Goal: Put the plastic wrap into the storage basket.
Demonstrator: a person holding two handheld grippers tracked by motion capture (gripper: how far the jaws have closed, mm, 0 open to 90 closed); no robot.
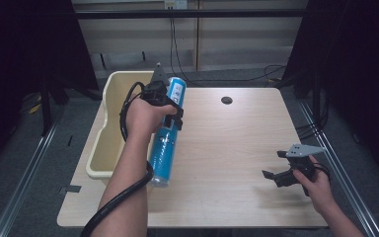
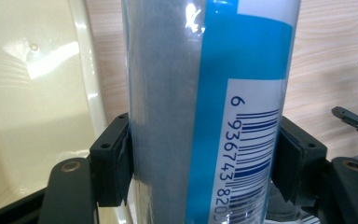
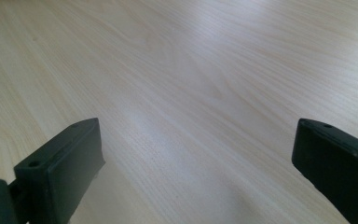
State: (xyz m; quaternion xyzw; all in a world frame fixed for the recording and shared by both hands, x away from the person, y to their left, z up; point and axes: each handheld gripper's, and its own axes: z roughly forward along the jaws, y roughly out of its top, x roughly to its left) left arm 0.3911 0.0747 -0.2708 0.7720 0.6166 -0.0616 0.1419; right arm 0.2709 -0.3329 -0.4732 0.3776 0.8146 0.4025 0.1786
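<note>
One gripper (image 1: 173, 112) clamping blue tube (image 1: 167, 143)

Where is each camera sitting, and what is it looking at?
High view: above the person's side, looking down on the table; both forearms, the left hand-held gripper and the right hand-held gripper show.
Left gripper view: rides the left hand-held gripper, facing the blue tube clamped between its jaws, with the cream tub beside.
Right gripper view: rides the right hand-held gripper, facing bare table between open jaws.
Shared: high and left gripper views show tube and tub.
</note>
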